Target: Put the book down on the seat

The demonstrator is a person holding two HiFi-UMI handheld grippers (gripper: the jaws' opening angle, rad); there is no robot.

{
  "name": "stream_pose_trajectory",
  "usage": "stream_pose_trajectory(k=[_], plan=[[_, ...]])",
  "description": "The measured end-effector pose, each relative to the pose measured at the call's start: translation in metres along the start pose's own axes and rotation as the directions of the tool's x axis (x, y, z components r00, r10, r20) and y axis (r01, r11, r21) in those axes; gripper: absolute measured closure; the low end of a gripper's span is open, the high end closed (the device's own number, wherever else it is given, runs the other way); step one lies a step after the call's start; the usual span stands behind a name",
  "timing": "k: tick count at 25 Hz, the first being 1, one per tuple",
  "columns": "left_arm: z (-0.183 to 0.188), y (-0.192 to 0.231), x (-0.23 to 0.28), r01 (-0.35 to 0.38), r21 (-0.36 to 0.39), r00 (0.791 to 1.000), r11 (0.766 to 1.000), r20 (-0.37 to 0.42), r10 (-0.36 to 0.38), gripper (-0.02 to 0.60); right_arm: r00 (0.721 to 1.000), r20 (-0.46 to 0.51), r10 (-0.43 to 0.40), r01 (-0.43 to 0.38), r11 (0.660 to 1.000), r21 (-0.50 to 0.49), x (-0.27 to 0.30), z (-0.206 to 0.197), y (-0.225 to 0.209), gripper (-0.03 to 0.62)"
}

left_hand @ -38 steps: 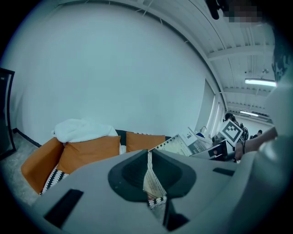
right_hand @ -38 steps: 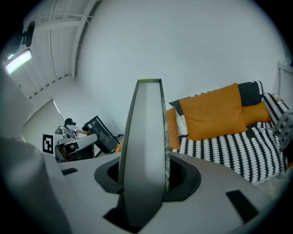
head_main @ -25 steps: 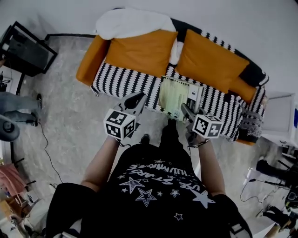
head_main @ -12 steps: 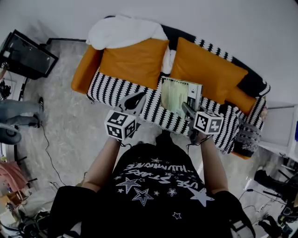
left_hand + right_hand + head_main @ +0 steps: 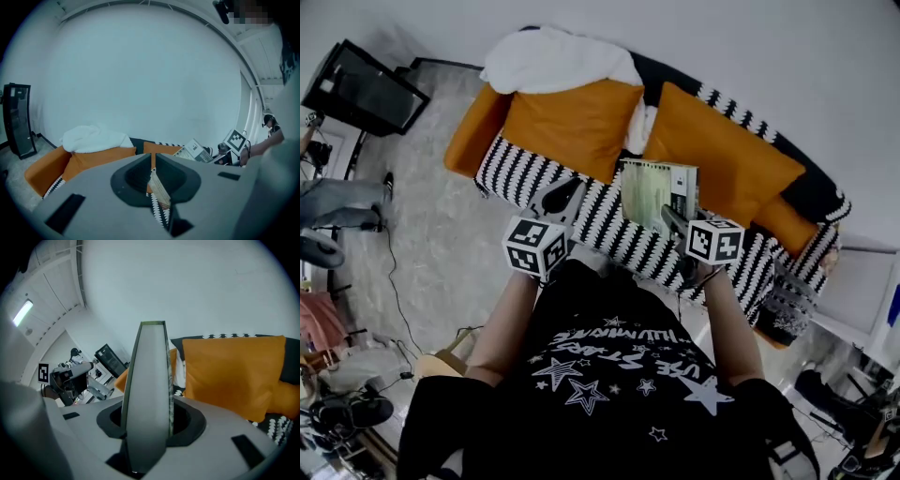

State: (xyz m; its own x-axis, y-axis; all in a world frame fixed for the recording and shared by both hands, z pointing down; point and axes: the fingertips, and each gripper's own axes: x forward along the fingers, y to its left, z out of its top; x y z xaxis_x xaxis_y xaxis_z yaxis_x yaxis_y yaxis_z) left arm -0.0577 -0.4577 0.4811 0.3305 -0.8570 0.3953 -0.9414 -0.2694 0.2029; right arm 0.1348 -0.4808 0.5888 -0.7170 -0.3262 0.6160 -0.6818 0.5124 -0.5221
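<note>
Surroundings: striped seat (image 5: 534, 173) below, two orange cushions (image 5: 572, 122) along the backrest, white blanket (image 5: 553, 61) heaped over the left one, black screen (image 5: 366, 89) standing off to the left.
Book (image 5: 658, 192): clamped at its near edge by the right gripper (image 5: 675, 220), held above the seat.
Left gripper (image 5: 555, 202): jaws together, holding nothing, near the seat's front edge.
Head view only: pale green cover, facing up.
Right gripper view only: book edge-on, pinched between both jaws.
Long axis: along the jaws, pointing toward the cushions.

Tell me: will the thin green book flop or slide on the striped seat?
The thin pale-green book juts straight from the right gripper's jaws, so probably stiff. Gripped by one edge, it seems light. On the striped fabric seat, sliding looks unlikely.
</note>
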Motion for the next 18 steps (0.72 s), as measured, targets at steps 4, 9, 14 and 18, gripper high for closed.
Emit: stream_pose_trajectory(k=[4,9,14,18], plan=[[-0.003,0.007,-0.003,-0.038,-0.009,0.999,0.999,-0.012,0.038,0.548,0.999,-0.046,0.000,-0.002,1.000,-0.029,0.009,-0.002,-0.007,0.421],[-0.009,0.013,-0.002,-0.044,-0.021,0.999,0.999,-0.026,0.043,0.548,0.995,-0.099,0.007,-0.012,0.998,-0.054,0.025,-0.009,0.002,0.421],[-0.017,0.025,0.008,-0.019,-0.048,0.999,0.999,-0.034,0.018,0.548,0.990,-0.139,0.000,-0.008,0.998,-0.058,0.041,-0.021,0.008,0.421],[-0.015,0.040,0.021,0.009,-0.046,0.999,0.999,-0.047,-0.011,0.548,0.984,-0.168,-0.052,0.046,0.998,-0.038,0.051,-0.022,-0.004,0.421]])
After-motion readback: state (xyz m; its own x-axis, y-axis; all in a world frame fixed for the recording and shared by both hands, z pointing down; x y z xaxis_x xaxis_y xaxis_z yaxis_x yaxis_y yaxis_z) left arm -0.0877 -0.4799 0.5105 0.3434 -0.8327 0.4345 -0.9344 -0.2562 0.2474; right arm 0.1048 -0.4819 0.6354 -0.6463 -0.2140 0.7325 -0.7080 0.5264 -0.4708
